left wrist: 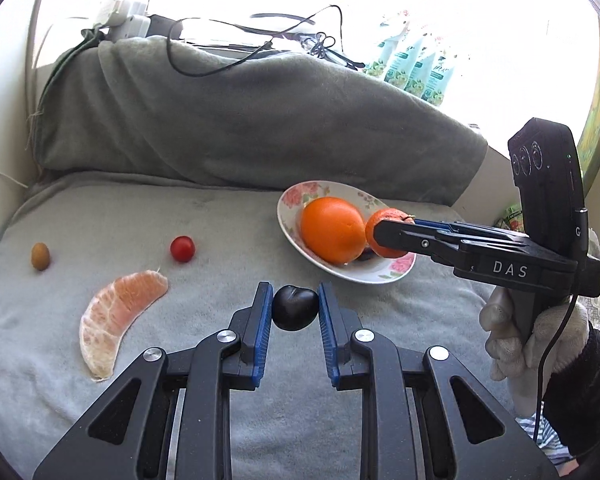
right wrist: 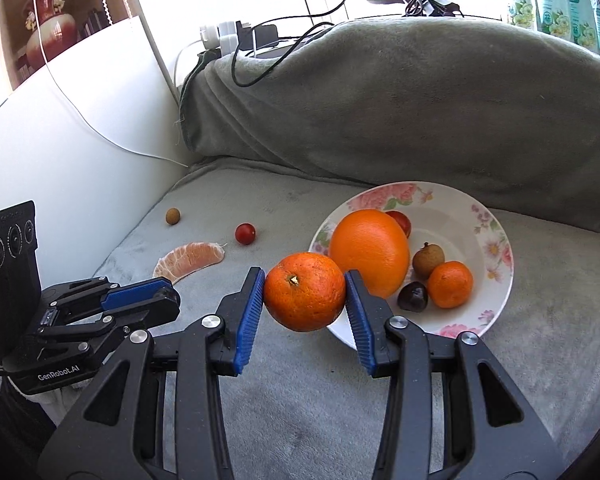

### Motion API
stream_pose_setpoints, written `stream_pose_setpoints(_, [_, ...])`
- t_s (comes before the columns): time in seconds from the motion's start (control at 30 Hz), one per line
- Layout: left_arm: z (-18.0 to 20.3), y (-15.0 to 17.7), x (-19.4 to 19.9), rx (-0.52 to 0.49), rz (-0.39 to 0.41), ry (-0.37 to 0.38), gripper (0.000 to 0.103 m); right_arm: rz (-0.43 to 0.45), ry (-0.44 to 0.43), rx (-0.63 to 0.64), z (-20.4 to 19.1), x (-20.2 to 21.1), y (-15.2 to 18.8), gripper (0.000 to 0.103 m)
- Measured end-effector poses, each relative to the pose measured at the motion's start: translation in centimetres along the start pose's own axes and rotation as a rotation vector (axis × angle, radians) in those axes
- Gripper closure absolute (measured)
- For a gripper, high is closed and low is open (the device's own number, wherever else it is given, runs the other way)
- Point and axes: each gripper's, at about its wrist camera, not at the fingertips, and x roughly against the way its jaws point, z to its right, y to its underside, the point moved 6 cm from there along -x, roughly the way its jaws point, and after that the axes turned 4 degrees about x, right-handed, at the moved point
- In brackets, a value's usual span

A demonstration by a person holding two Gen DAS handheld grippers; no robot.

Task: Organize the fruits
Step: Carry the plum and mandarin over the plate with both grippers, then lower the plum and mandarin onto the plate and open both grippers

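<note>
My left gripper (left wrist: 295, 307) is shut on a small dark chestnut-like fruit (left wrist: 294, 308), held above the grey blanket. My right gripper (right wrist: 305, 297) is shut on a tangerine (right wrist: 305, 297) at the near-left rim of the floral bowl (right wrist: 496, 236). That bowl holds a large orange (right wrist: 370, 252), a red cherry tomato (right wrist: 400, 222), a brown longan (right wrist: 428, 260), a small mandarin (right wrist: 450, 284) and a dark chestnut (right wrist: 413, 297). On the blanket to the left lie a peeled citrus segment (left wrist: 118, 316), a cherry tomato (left wrist: 182, 248) and a longan (left wrist: 40, 256).
A rolled grey blanket (left wrist: 260, 120) rises behind the bowl, with cables (left wrist: 260, 44) and a power strip (left wrist: 124, 20) on top. A white wall (right wrist: 60, 152) borders the left side. A gloved hand (left wrist: 540, 340) holds the right gripper's handle.
</note>
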Motion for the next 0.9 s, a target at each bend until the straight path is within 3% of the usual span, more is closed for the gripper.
stream_pose_setpoints(0.4, [2.7, -5.1, -3.5, -0.056, 0.036, 0.035, 0.082, 0.038, 0.085, -0.076, 5.1, 1.6, 0.1, 0.06])
stream_pose_setpoints(0.9, [5.6, -8.0, -9.0, -0.086, 0.016, 0.058, 0.082, 0.045, 0.144, -0.111, 7.9, 0.8, 0.5, 0.06])
